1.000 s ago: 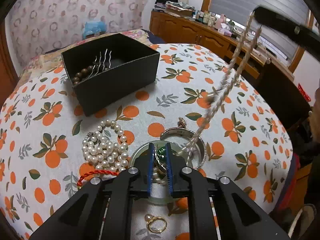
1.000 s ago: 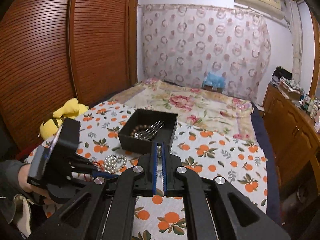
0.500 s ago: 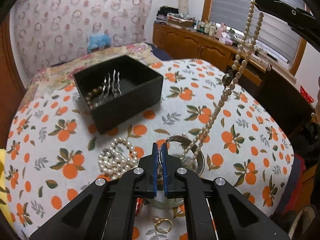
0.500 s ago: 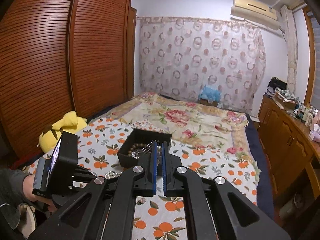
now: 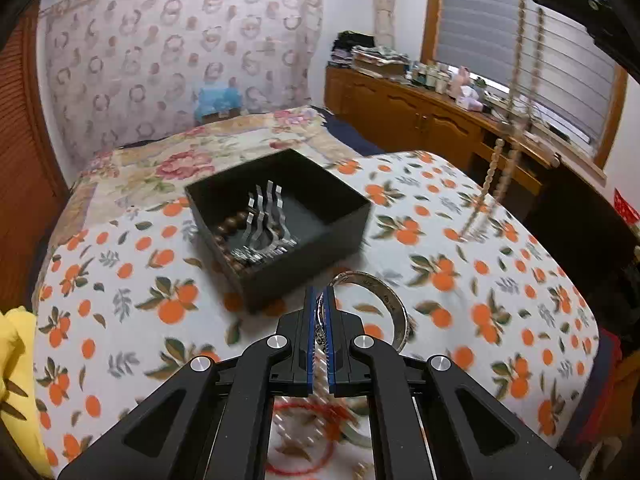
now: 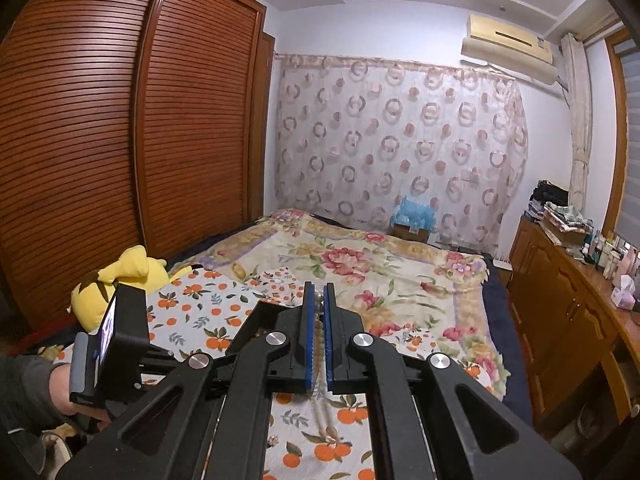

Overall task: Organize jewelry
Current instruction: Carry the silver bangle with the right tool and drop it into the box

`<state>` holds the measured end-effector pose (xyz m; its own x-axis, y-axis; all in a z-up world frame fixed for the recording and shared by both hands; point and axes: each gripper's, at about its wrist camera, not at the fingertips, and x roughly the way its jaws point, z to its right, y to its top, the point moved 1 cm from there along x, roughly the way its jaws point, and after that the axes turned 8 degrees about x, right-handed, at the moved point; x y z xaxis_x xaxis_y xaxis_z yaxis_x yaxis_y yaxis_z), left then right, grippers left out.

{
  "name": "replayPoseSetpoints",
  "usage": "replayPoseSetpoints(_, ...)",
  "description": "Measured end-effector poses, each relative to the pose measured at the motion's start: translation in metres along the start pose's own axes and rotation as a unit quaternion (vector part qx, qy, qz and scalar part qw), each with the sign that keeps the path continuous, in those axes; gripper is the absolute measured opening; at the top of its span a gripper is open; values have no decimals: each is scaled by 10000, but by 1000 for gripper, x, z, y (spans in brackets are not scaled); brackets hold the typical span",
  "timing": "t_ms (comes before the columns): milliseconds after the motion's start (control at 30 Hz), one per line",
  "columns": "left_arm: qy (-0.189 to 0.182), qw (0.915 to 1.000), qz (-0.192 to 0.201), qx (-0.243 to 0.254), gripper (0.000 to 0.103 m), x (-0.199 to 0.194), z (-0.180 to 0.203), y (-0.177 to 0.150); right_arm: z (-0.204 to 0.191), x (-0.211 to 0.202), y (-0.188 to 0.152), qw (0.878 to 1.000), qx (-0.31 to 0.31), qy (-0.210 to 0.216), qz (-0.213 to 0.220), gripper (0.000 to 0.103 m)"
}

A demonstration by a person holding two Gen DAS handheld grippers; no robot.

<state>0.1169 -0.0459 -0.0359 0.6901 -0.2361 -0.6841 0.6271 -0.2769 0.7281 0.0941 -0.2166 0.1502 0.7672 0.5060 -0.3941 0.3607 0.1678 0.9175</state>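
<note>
L fingers (image 5: 319, 312) clamp bangle (image 5: 394, 312) just in front of box (image 5: 280, 216), nearer hand. R fingers (image 6: 319, 316) pinch necklace (image 5: 500, 160), hanging vertical, right of box, tail near cloth.

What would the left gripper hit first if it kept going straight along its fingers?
Most likely the near wall of the black box, which sits directly ahead of the left gripper holding the silver bangle. Depth is unclear; it might pass over the rim.
</note>
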Motion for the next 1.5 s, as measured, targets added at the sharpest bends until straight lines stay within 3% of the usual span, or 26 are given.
replayPoseSetpoints(433, 325, 9990, 132, -276, 2, 11, -44, 21, -5, 50, 24, 9996, -143, 240, -45, 5)
replayPoseSetpoints(967, 335, 9983, 188, -434, 0, 25, -70, 48, -6, 86, 55, 9988, -184, 453, 60, 5)
replayPoseSetpoints(1200, 296, 9983, 180, -471, 0, 31, -75, 51, -1, 113, 38, 9983, -178, 465, -286, 5)
replayPoseSetpoints(1500, 200, 9981, 244, -537, 0, 11, -74, 33, -10, 145, 6, 9948, -122, 614, -800, 6)
